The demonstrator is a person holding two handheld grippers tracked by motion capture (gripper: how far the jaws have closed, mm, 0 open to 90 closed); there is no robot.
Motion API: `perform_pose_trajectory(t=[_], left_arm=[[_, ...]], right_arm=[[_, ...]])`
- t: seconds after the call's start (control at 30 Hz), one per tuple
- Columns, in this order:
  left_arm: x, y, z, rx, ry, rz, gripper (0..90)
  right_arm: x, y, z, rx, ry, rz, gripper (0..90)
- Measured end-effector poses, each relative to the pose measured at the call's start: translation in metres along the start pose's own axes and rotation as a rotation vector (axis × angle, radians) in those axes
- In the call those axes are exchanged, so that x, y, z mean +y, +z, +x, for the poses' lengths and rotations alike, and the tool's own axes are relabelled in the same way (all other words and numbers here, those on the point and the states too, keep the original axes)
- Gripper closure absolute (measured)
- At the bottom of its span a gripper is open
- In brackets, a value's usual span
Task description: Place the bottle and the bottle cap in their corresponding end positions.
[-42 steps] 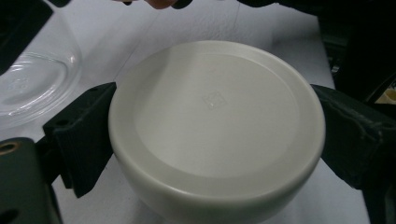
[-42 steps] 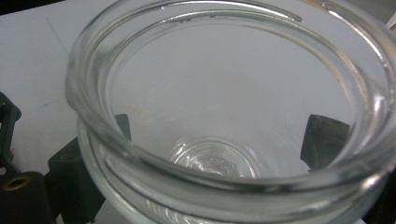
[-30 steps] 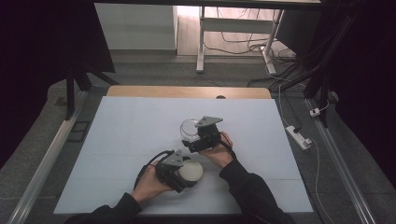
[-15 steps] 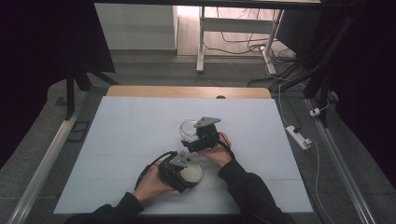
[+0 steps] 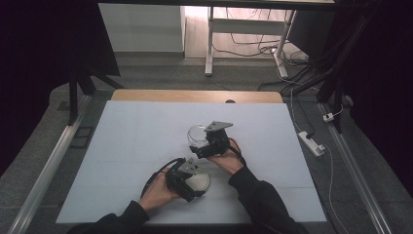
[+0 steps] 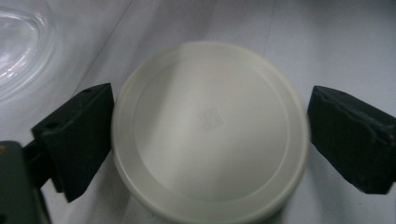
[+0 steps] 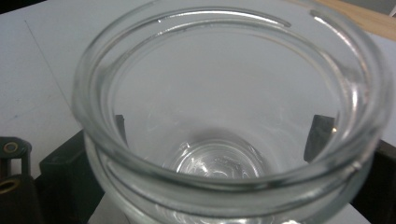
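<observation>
Tabletop: pale grey-blue flat surface (image 5: 122, 146) with a wooden strip along its far edge; both grippers work near its middle, towards the person's side.
Glass jar: clear round glass jar (image 5: 197, 133) with a thick rolled rim, mouth open, sitting between the fingers of the right gripper (image 5: 202, 146); in the right gripper view the jar (image 7: 229, 121) shows its empty inside and the two black fingers seen through its wall.
Right gripper state: fingers closed against the jar's sides, one on each side.
Lid: round cream-white plastic lid (image 6: 210, 128) with a raised rim, lying flat on the tabletop just nearer the person than the jar; in the high view the lid (image 5: 198, 180) is partly under the left gripper (image 5: 187, 175).
Left gripper state: fingers spread apart around the lid, left finger at its edge, right finger with a small gap.
Hands: left hand (image 5: 157, 191) and right hand (image 5: 228, 158), dark sleeves.
</observation>
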State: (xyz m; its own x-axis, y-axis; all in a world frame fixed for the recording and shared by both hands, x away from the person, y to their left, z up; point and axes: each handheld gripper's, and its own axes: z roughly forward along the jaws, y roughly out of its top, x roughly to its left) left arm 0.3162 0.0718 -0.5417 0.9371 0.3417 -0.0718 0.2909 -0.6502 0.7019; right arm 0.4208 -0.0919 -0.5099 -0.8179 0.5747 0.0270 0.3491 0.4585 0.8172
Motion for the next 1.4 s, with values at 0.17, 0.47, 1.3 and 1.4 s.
perform_pose_trajectory(t=[0.17, 0.47, 1.3, 1.4], left_arm=[[-0.001, -0.003, 0.0, -0.014, -0.029, -0.044, 1.0], [0.0, -0.016, -0.003, -0.004, -0.033, -0.089, 0.0], [-0.013, -0.064, 0.0, 0.018, -0.12, -0.214, 0.0], [-0.014, -0.067, -0.001, 0.018, -0.123, -0.216, 0.0]], right_arm=[[0.001, -0.005, 0.0, 0.006, 0.002, -0.011, 2.3], [0.002, -0.018, 0.001, -0.001, -0.008, -0.027, 2.1], [-0.005, -0.047, 0.015, 0.008, 0.003, -0.032, 1.5], [-0.005, -0.051, 0.018, 0.012, 0.001, -0.033, 1.4]])
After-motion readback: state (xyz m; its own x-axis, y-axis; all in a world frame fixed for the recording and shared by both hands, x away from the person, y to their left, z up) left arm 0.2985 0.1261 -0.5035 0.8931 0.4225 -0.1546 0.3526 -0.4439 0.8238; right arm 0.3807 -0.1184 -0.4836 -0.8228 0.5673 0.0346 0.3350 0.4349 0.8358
